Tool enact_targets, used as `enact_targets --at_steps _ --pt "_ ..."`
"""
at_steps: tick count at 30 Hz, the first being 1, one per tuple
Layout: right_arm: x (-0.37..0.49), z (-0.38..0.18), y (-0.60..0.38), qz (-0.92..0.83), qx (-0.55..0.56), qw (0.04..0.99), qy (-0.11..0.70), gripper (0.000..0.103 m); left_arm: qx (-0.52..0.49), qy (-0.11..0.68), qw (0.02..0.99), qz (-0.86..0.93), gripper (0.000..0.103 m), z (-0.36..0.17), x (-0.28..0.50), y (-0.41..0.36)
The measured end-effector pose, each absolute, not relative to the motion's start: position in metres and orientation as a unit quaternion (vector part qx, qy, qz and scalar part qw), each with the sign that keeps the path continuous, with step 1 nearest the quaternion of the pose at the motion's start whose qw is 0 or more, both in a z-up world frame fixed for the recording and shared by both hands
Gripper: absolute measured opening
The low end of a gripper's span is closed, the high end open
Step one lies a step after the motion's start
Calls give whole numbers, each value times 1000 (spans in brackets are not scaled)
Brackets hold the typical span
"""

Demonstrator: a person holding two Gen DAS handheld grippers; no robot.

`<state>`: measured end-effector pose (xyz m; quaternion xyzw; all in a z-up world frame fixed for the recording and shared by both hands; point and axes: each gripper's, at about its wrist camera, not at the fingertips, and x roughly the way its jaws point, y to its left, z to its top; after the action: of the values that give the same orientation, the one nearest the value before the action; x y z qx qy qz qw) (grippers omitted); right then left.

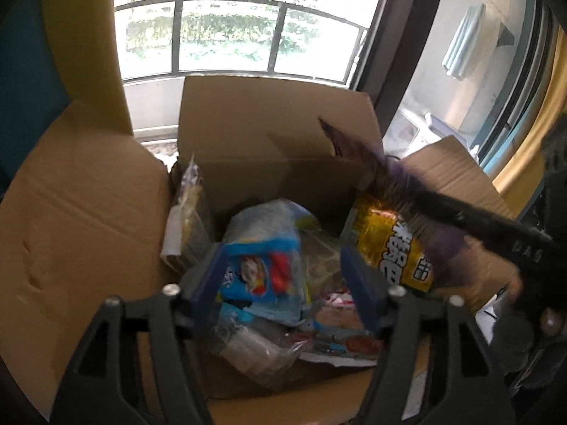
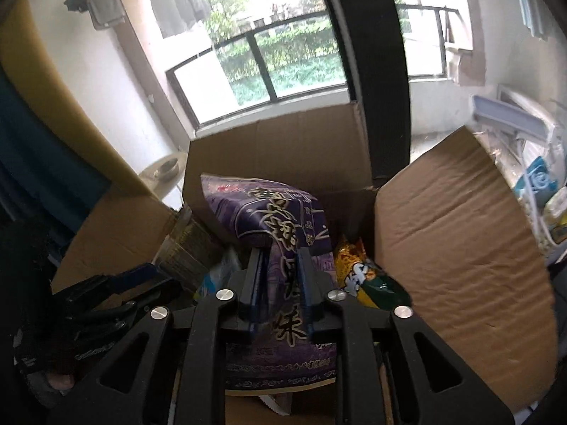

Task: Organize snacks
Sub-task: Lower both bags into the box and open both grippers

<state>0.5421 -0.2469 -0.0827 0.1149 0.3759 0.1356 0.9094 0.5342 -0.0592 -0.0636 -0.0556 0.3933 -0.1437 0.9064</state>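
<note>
An open cardboard box [image 1: 269, 124] [image 2: 283, 148] holds several snack packs. My left gripper [image 1: 283, 279] hangs over its middle, open, with a blue snack bag [image 1: 255, 276] lying loose between the blue fingers [image 1: 358, 283] on top of the pile. My right gripper [image 2: 280, 276] is shut on a purple snack bag [image 2: 262, 212], pinching it at a fold above the box's right side. In the left wrist view that gripper [image 1: 496, 226] and its purple bag [image 1: 358, 152] are blurred. A yellow snack bag [image 1: 393, 244] [image 2: 358, 269] leans in the right corner.
Clear wrapped packets [image 1: 187, 219] stand against the box's left wall. The box flaps [image 2: 460, 258] stick out on all sides. Behind are a window with a black railing [image 1: 230, 35], a dark door frame [image 2: 375, 71] and plastic bags of goods [image 2: 542, 194] at the far right.
</note>
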Motion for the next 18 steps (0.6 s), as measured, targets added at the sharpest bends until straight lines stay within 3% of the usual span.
enact_targets --at_steps 3,4,18 --pt "542 -85 -241 137 103 911 374 42 -56 390 908 -142 69 -63 534 -57" --pt "541 -85 -239 136 100 912 373 43 -57 388 909 -139 70 -62 532 -56" --pt "485 -72 -239 140 91 918 359 44 -56 352 925 -134 70 -39 469 -49"
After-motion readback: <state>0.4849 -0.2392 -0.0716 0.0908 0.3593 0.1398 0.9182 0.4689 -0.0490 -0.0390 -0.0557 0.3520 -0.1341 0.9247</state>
